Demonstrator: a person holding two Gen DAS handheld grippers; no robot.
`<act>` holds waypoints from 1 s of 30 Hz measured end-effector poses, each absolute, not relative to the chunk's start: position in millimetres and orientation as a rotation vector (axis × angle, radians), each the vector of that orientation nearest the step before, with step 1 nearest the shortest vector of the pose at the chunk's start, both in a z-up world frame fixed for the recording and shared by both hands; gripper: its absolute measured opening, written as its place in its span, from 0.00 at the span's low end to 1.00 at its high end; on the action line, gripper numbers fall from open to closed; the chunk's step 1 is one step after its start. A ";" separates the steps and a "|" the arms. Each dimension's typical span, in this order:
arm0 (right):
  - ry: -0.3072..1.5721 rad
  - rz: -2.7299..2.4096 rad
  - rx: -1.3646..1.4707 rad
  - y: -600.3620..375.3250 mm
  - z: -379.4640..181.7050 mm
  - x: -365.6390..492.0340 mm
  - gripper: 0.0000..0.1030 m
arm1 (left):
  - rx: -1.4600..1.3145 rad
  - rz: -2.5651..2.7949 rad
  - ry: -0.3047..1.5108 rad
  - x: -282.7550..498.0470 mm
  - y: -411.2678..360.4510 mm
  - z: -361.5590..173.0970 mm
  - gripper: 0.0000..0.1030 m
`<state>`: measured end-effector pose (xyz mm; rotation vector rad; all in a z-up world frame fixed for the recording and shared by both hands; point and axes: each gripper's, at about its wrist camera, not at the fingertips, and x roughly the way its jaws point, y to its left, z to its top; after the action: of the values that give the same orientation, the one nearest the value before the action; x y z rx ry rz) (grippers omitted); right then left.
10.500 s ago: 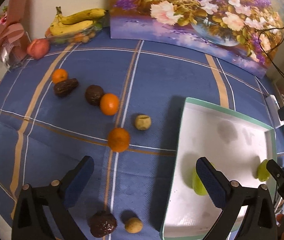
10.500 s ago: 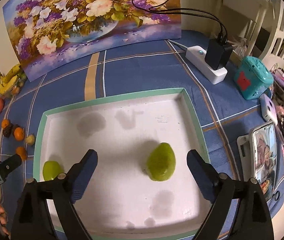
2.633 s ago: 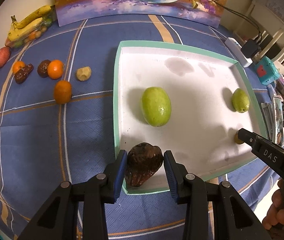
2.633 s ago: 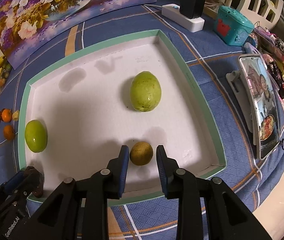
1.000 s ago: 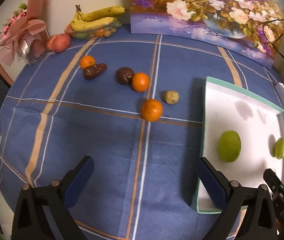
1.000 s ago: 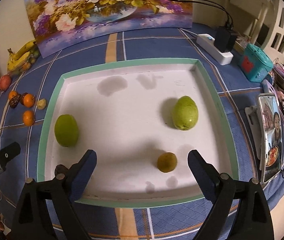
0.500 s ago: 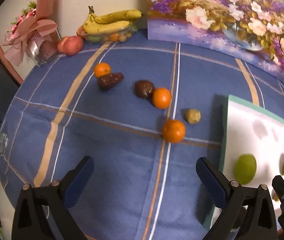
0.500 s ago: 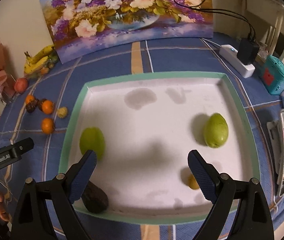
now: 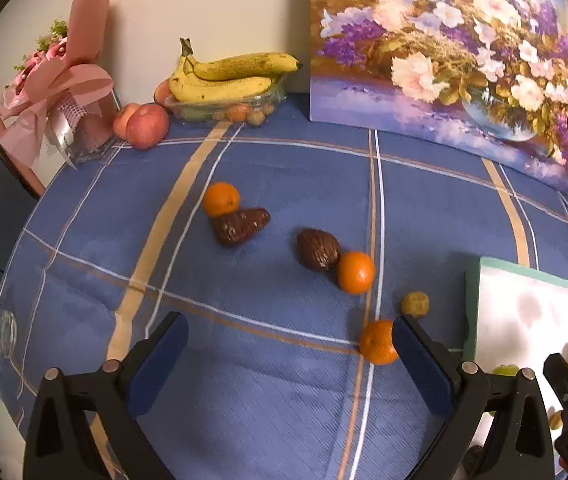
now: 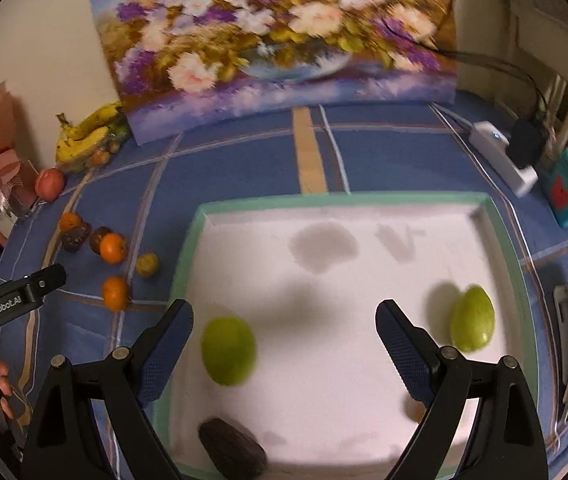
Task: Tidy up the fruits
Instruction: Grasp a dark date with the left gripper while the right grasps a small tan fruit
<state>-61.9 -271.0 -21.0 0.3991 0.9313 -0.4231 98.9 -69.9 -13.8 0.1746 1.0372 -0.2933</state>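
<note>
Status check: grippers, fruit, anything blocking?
Left gripper open, empty, over the cloth. Right gripper open, empty, over the tray. Two green fruits and a dark fruit in the tray; three oranges loose on the cloth. Nothing blocking.

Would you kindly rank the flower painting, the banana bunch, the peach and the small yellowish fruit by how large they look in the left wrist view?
Largest to smallest:
1. flower painting
2. banana bunch
3. peach, though it sits far from the camera
4. small yellowish fruit, smallest despite being nearest
</note>
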 end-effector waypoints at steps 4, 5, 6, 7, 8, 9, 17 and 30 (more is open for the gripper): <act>0.922 -0.390 0.360 -260.6 -10.9 -40.2 0.90 | 0.138 -0.308 1.008 112.6 -57.2 -1.7 1.00; 0.915 -0.374 0.365 -258.2 -8.2 -35.0 0.90 | 0.129 -0.319 0.996 116.6 -54.5 1.8 1.00; 0.905 -0.356 0.372 -255.7 -5.1 -29.3 0.90 | 0.123 -0.324 0.988 120.3 -52.6 4.5 1.00; 0.903 -0.343 0.377 -253.4 -2.8 -24.7 0.90 | 0.119 -0.324 0.984 123.2 -50.9 5.6 1.00; 0.909 -0.330 0.383 -250.8 -1.0 -19.0 0.90 | 0.108 -0.320 0.981 128.6 -47.7 7.0 1.00; 0.913 -0.313 0.387 -247.8 0.9 -13.2 0.90 | 0.100 -0.316 0.982 132.0 -45.8 7.4 1.00; 0.907 -0.276 0.379 -229.7 13.9 22.7 0.90 | 0.044 -0.324 0.975 163.5 -28.5 15.5 1.00; 0.942 -0.244 0.347 -216.1 7.8 62.6 0.77 | -0.036 -0.376 1.038 203.4 -16.1 -6.2 0.98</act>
<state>62.6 -216.1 7.8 0.3467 0.9424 -0.2445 203.4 -16.1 -6.2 -0.0359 1.0377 -0.3759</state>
